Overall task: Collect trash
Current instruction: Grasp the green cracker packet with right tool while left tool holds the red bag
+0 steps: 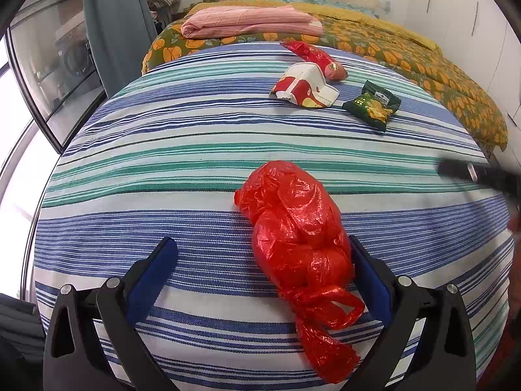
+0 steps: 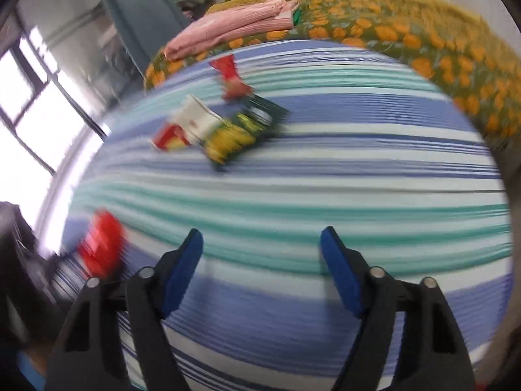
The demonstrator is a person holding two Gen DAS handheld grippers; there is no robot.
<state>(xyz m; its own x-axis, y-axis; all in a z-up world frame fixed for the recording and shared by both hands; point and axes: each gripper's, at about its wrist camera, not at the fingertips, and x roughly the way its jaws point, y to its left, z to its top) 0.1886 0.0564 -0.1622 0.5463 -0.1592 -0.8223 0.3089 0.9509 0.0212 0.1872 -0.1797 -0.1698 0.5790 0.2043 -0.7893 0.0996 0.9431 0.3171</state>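
A crumpled red plastic bag (image 1: 299, 228) lies on the striped sheet (image 1: 162, 163), its knotted end between the fingers of my open left gripper (image 1: 262, 254), nearer the right finger. Farther back lie a white-and-red wrapper (image 1: 306, 86), a red snack packet (image 1: 317, 60) and a dark green chip packet (image 1: 373, 104). The right wrist view is blurred: my right gripper (image 2: 262, 244) is open and empty above the sheet (image 2: 325, 195), with the green packet (image 2: 241, 130), white-and-red wrapper (image 2: 189, 127), red packet (image 2: 231, 78) ahead and the red bag (image 2: 101, 247) at the left.
A folded pink blanket (image 1: 250, 21) lies on an orange-flowered cover (image 1: 423, 62) behind the striped sheet. A teal curtain (image 1: 114, 16) and glass door (image 1: 42, 65) stand at the left. The right gripper's dark tip (image 1: 472, 171) shows at the right edge.
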